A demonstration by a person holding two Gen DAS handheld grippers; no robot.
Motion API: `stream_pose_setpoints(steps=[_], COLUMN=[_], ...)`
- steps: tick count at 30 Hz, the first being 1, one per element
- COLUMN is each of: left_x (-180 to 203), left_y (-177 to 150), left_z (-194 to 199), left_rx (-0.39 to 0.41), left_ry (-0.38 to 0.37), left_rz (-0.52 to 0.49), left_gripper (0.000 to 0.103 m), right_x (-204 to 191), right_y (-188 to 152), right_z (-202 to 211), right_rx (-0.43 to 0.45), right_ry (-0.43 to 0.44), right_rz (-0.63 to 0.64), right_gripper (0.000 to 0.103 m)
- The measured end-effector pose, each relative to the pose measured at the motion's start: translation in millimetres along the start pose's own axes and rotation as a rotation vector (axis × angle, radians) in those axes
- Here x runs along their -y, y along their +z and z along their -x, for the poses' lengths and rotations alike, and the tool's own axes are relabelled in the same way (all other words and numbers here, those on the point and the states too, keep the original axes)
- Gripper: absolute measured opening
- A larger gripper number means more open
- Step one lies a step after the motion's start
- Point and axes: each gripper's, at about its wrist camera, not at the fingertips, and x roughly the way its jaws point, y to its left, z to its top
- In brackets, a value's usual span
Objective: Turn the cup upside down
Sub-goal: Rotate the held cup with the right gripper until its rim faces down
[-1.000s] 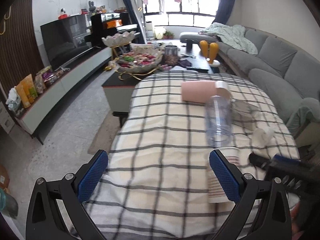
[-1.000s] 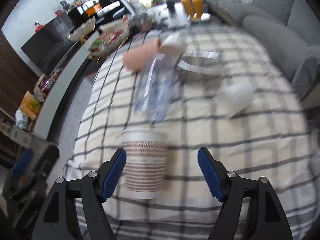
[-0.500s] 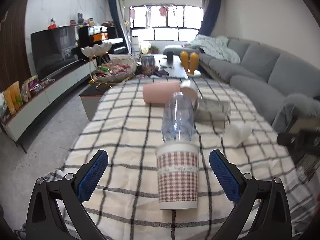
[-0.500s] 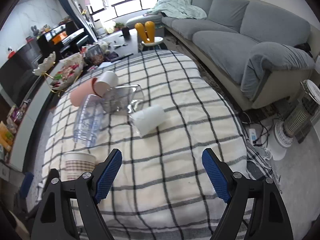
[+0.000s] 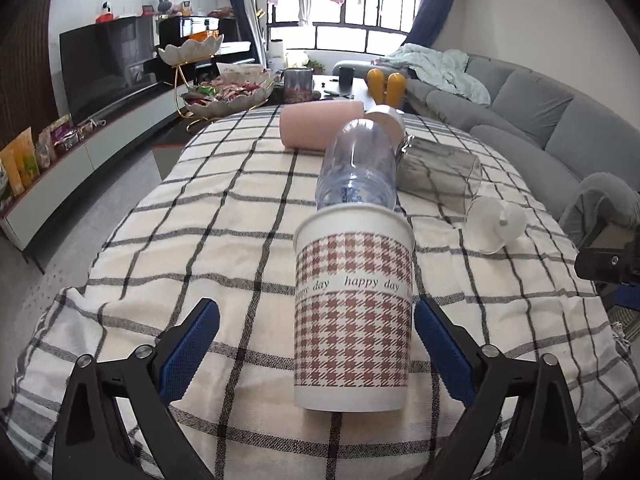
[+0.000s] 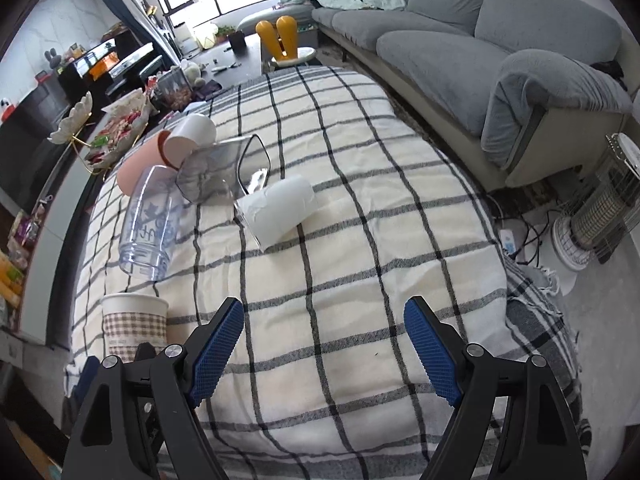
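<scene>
A paper cup with a brown houndstooth pattern and "happy day" lettering stands upright, mouth up, on the checked tablecloth. My left gripper is open, with the cup between its blue pads, closer to the right pad; I see no contact. In the right wrist view the same cup stands at the left edge. My right gripper is open and empty above bare cloth, well right of the cup.
Behind the cup lie a clear plastic bottle, a pink cup, a clear glass container and a white cup, all on their sides. A grey sofa runs along the right. A heater stands on the floor.
My left gripper has swung toward the paper cup and closed in, so the cup now sits between its pads. My right gripper has let go of the cup and pulled away to the right.
</scene>
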Motion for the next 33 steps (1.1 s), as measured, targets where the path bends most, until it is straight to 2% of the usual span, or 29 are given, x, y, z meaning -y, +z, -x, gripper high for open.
stream_pose_setpoints(steps=[3, 5, 9, 10, 16, 19, 21, 24, 28, 33], left_x=[4, 9, 15, 15, 14, 12, 9, 7, 5, 15], left_y=[-3, -4, -5, -5, -1, 7, 15, 25, 42, 69], left_z=[-3, -6, -13, -13, -3, 1, 1, -4, -14, -17], left_rx=[-0.004, -0.007, -0.034, -0.037, 0.000, -0.022, -0.064, -0.177, -0.391, -0.621], left_ry=[-0.012, -0.024, -0.045, -0.046, -0.026, -0.030, -0.026, -0.012, -0.010, -0.040], left_rz=[-0.019, -0.034, -0.050, -0.050, -0.066, -0.077, -0.083, -0.121, -0.171, -0.289], left_gripper=[0.094, 0.088, 0.063, 0.061, 0.060, 0.060, 0.060, 0.060, 0.059, 0.059], right_x=[-1, -1, 1, 2, 1, -1, -4, -13, -22, -20], right_y=[0, -1, -1, 0, 0, 2, 6, 14, 24, 41], right_z=[-2, -3, -5, -5, -2, 6, 11, 18, 25, 28], right_rx=[-0.007, -0.012, -0.022, -0.022, -0.015, -0.004, 0.007, 0.013, 0.005, -0.032], right_ry=[-0.002, -0.004, -0.004, -0.003, 0.011, 0.032, 0.045, 0.058, 0.079, 0.135], right_rz=[0.003, 0.003, -0.005, -0.007, -0.007, -0.011, -0.016, -0.007, -0.010, -0.085], right_gripper=[0.082, 0.082, 0.083, 0.083, 0.083, 0.083, 0.083, 0.083, 0.083, 0.083])
